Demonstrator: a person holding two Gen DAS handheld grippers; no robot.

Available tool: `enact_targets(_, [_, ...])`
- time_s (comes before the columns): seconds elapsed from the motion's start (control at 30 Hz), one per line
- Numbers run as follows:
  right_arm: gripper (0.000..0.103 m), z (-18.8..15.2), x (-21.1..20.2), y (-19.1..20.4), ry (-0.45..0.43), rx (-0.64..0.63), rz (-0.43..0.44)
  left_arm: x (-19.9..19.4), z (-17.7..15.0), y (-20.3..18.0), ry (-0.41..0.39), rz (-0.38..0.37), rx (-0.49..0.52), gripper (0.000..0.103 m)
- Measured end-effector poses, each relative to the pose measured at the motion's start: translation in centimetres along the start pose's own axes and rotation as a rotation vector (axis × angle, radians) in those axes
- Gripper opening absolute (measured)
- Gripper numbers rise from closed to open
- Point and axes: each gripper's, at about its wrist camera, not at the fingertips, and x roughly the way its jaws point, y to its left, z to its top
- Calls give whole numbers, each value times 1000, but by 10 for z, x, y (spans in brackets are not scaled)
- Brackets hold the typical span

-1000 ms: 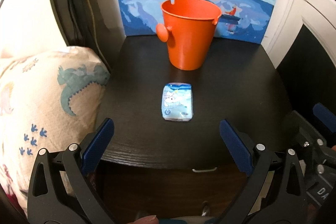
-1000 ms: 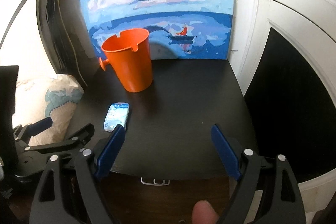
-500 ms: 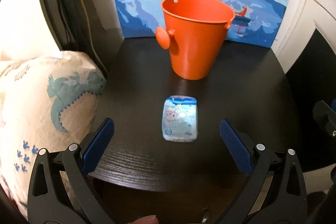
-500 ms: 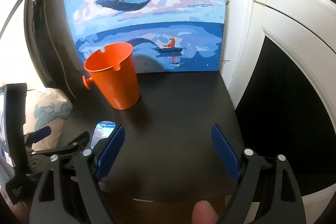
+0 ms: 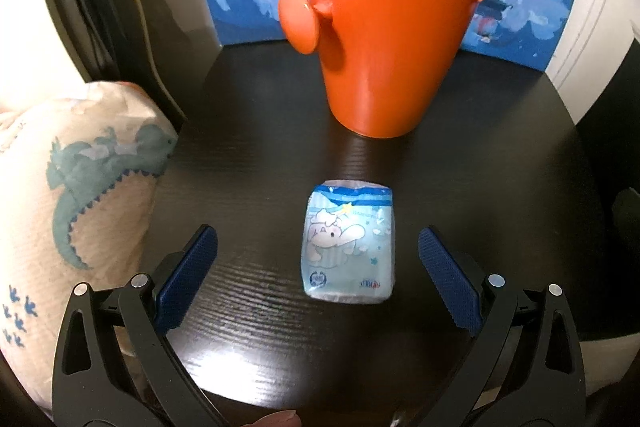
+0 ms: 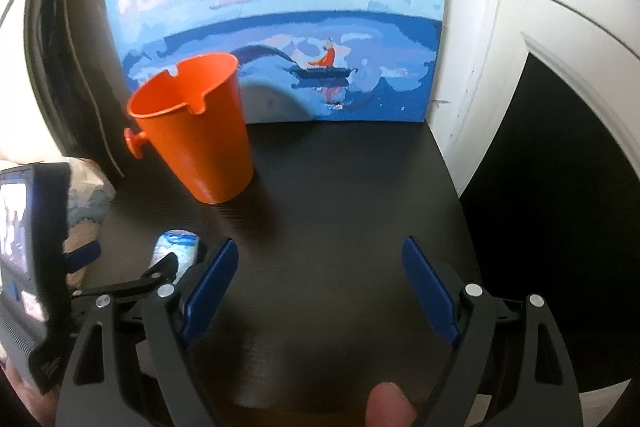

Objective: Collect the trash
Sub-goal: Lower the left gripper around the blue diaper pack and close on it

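My left gripper [image 5: 318, 261] hangs wide open, empty, over the black table [image 5: 256, 163], the blue packet [image 5: 349, 246] between its fingers, orange bucket [image 5: 384, 35] ahead. My right gripper [image 6: 320, 273] gapes empty.

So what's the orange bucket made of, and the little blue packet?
The orange bucket looks like smooth, matte plastic: even colour, moulded knob and rim notches. It could be painted metal. The little blue packet looks like thin glossy plastic film, shiny and crinkled at its ends, with a printed cartoon.
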Motion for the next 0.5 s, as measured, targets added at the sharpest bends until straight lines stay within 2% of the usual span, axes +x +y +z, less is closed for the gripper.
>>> enact_targets(0.23, [84,-5,34,-2,41,1,-38,9,2,-4,11,-8,-1,99])
enact_targets(0.5, [84,-15,51,-5,73,-1,-51,28,0,-12,40,-3,6,99])
